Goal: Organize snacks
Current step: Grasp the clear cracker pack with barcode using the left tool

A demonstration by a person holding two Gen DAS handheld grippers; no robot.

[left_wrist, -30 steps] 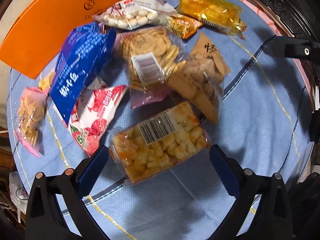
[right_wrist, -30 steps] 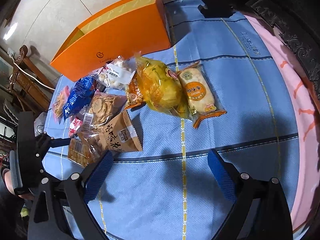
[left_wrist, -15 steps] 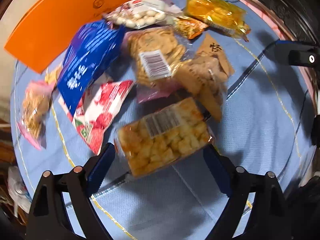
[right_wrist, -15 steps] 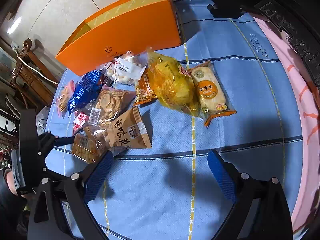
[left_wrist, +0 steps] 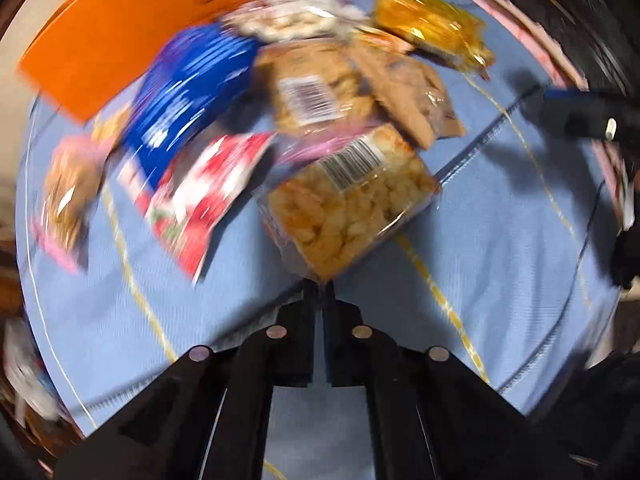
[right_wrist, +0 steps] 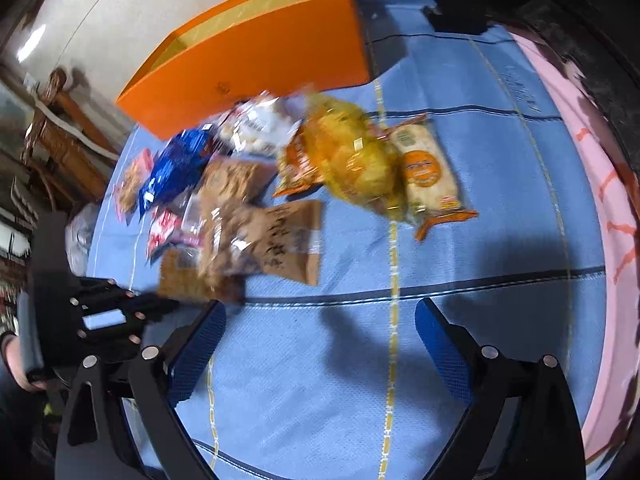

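Left gripper (left_wrist: 319, 286): its jaws have just been closing and are now pressing together on the near edge of the clear pack of golden puffed snacks (left_wrist: 348, 208), which is sitting at the near end of the snack pile.
Right gripper (right_wrist: 316, 328): jaws are standing spread over bare blue tablecloth (right_wrist: 460, 280), nothing between them.
Beside the held pack: a red-and-white strawberry packet (left_wrist: 204, 196) is lying to its left, a brown paper packet (left_wrist: 408, 88) just beyond on the right.
Middle of pile: a clear biscuit bag with a barcode label (left_wrist: 312, 96) and a blue packet (left_wrist: 188, 92) are lying side by side.
Right of pile: a yellow bag (right_wrist: 352, 160) is lying against a cake in clear wrap (right_wrist: 428, 168).
Far edge: an orange box (right_wrist: 256, 52) is standing behind the snacks.
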